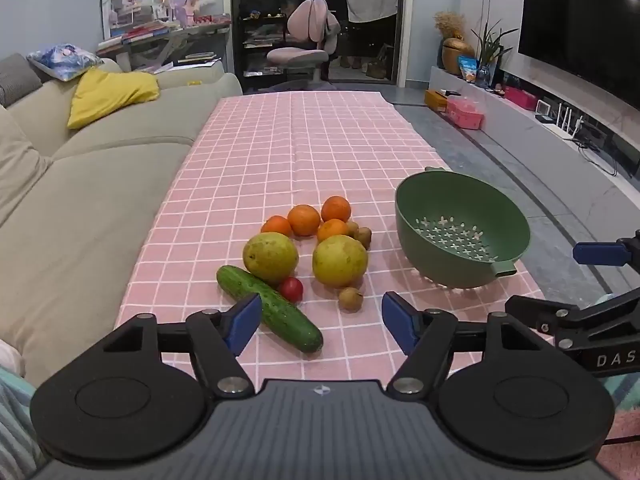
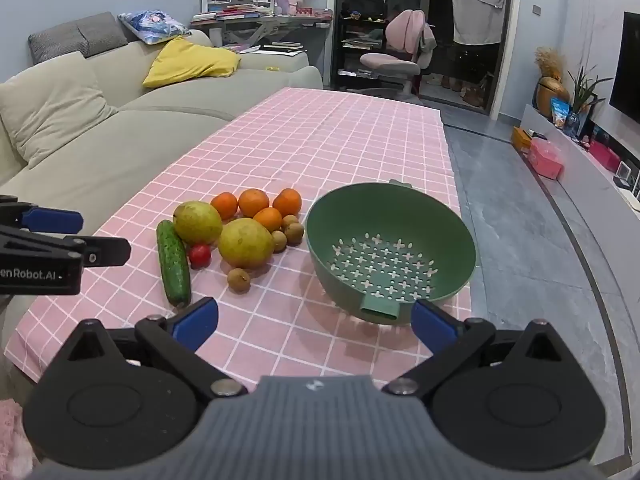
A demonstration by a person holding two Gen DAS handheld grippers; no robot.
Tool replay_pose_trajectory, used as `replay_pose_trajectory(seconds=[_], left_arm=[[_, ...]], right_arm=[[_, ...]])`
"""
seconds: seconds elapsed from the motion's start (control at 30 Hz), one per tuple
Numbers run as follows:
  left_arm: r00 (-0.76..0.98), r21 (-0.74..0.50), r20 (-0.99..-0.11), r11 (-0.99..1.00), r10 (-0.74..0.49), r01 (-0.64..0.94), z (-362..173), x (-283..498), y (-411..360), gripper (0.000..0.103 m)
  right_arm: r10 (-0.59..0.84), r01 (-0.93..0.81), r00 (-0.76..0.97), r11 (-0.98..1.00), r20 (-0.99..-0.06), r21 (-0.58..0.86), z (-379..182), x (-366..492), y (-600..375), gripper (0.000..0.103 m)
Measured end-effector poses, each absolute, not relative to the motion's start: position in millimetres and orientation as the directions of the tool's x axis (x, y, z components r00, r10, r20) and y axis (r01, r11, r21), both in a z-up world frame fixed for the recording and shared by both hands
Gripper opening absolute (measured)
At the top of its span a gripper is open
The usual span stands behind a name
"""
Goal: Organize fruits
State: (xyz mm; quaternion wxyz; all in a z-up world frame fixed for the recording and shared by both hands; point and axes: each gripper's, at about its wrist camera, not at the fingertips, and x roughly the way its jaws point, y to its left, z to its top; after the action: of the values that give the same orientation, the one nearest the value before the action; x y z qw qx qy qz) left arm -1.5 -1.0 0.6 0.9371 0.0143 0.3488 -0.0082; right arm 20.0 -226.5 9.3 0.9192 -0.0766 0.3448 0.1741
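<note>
Left wrist view: the fruits sit in a loose cluster on the pink checked tabletop (image 1: 304, 148), with a cucumber (image 1: 269, 307) nearest, its near end lying just ahead of and between the left gripper (image 1: 318, 320) fingers but not touched. That gripper stands wide open, holding nothing, tilted down toward the pile. Behind the cucumber lie two yellow-green pears (image 1: 271, 257), a small red tomato (image 1: 291, 289) and a brown longan (image 1: 351, 299); four oranges (image 1: 304, 220) are at the back. The green colander (image 1: 460, 232) stands empty just right of the fruit.

In the right wrist view, the right gripper (image 2: 314, 322) is spread fully, empty, angled down, its fingers flanking the colander's near handle tab (image 2: 379, 311) without touching it. The left gripper shows at the left edge, hovering beside the cucumber.
</note>
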Motion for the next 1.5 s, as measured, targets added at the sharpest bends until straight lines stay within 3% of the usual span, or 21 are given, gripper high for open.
replay_pose_trajectory(seconds=[1.5], left_arm=[[0.764,-0.028,-0.645,0.999,-0.036,0.023,5.7,-5.4,-2.6,0.08]], right_arm=[[0.239,-0.34,0.711,0.94,-0.662,-0.025,12.3,16.3,-230.7,0.099]])
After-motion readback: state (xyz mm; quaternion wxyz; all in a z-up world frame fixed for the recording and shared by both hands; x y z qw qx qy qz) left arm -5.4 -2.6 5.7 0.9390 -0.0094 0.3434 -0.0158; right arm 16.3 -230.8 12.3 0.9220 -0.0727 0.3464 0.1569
